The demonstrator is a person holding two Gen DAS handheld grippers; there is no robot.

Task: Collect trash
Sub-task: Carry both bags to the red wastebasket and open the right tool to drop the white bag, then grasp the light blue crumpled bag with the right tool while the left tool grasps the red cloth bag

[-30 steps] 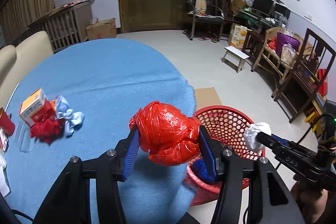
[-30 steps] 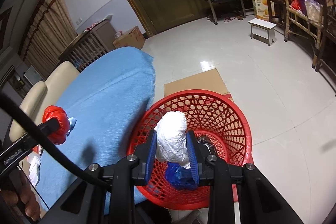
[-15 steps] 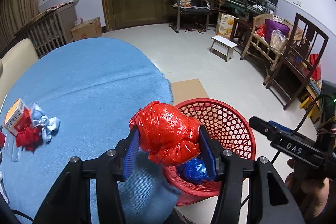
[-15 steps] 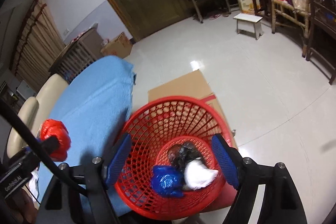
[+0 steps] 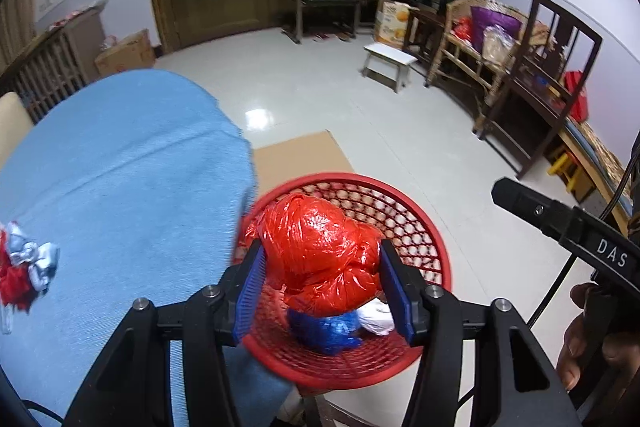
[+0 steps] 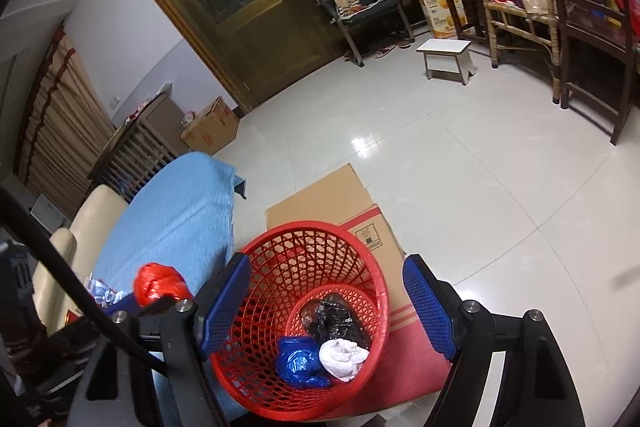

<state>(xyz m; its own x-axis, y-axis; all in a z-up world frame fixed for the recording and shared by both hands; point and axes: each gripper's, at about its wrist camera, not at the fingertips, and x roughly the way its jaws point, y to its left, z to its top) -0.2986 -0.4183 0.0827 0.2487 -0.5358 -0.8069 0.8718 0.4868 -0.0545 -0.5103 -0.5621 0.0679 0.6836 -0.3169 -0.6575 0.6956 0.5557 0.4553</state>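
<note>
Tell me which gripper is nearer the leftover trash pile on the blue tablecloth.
Left. The left gripper holds the red bag over the red basket beside the table, pile alongside. The right gripper sits beyond the basket.

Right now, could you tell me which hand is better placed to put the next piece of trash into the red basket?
Left. The left gripper holds the red bag between its pads above the red basket, jaws just starting to open. The right gripper is open and empty; its white wad already lies inside.
</note>
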